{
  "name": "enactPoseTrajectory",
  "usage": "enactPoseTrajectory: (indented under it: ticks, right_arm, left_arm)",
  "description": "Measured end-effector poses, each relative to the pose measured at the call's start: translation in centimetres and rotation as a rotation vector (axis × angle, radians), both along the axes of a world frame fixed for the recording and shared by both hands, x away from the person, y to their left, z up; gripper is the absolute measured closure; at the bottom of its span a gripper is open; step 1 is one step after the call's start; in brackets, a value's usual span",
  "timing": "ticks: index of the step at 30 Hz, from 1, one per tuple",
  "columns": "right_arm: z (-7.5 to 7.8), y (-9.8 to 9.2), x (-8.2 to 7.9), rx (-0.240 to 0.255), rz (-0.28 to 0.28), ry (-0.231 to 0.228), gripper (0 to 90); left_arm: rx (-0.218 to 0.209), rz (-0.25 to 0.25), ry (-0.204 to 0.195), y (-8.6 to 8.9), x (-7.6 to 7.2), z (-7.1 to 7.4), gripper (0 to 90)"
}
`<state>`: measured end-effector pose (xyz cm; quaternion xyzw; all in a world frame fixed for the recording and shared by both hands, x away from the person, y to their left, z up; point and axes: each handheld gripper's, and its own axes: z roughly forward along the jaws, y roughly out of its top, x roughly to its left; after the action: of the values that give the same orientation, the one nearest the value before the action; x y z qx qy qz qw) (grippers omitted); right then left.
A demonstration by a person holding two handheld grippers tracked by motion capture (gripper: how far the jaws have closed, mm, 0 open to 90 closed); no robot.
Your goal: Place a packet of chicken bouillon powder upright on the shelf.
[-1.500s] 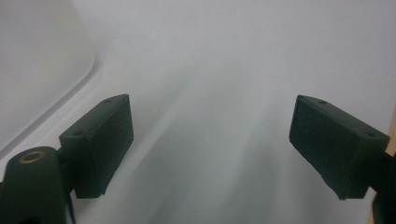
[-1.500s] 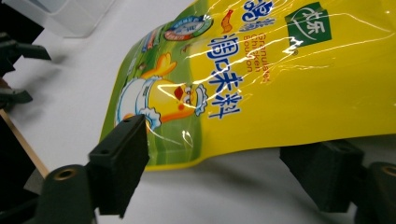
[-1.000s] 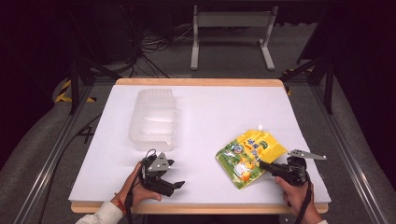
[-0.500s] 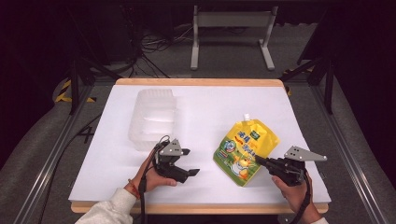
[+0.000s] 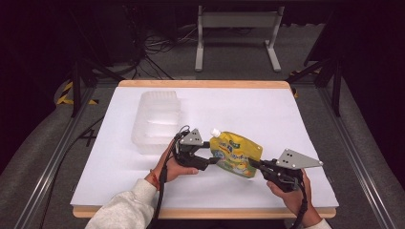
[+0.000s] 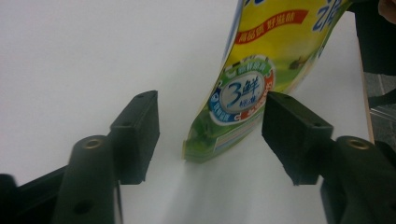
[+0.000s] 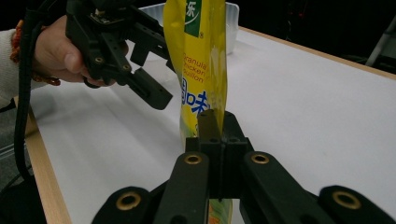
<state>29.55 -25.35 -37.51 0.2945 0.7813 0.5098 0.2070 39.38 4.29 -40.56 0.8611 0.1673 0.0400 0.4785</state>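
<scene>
Yellow pouch point(image 7: 198, 60) pinched in right claw point(image 7: 215, 122); left claw point(image 6: 210, 126) closing, pads apart

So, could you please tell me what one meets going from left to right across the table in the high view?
Clear plastic tray → left tongs → yellow pouch → right tongs.

The yellow-and-green spouted pouch point(image 5: 235, 153) is lifted off the white table, tilted, with its white cap toward the upper left. Its printed face shows a round blue-and-white badge and a red banner.
</scene>
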Motion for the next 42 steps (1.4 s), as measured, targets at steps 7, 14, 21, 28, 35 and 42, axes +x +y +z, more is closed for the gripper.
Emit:
enactPoseTrajectory:
  ticks: [7, 14, 21, 28, 35, 42]
  right_arm:
    - [0.4, 1.2, 0.2, -0.02, 0.01, -0.026, 90.0]
    - [0.8, 1.6, 1.0, 0.003, -0.005, -0.04, 90.0]
    - [1.2, 2.3, 1.9, 0.022, -0.013, -0.049, 90.0]
    - [2.0, 3.6, 2.5, 0.028, 0.002, -0.071, 90.0]
    - [3.2, 5.5, 3.8, 0.017, 0.026, -0.097, 90.0]
    - [3.9, 7.4, 4.8, 0.003, 0.056, -0.116, 90.0]
  left_arm:
    - [0.005, 0.009, -0.042, 0.4, -0.3, 0.5, 65.4]
    - [-0.015, 0.065, -0.076, 1.5, -0.5, 1.6, 79.8]
    - [0.005, 0.118, -0.121, 2.1, -0.7, 2.5, 82.2]
    - [0.013, 0.181, -0.163, 3.1, -0.7, 3.6, 81.9]
    - [0.011, 0.246, -0.196, 4.7, -0.4, 4.5, 81.9]
    - [-0.003, 0.289, -0.198, 6.4, -0.2, 4.9, 81.7]
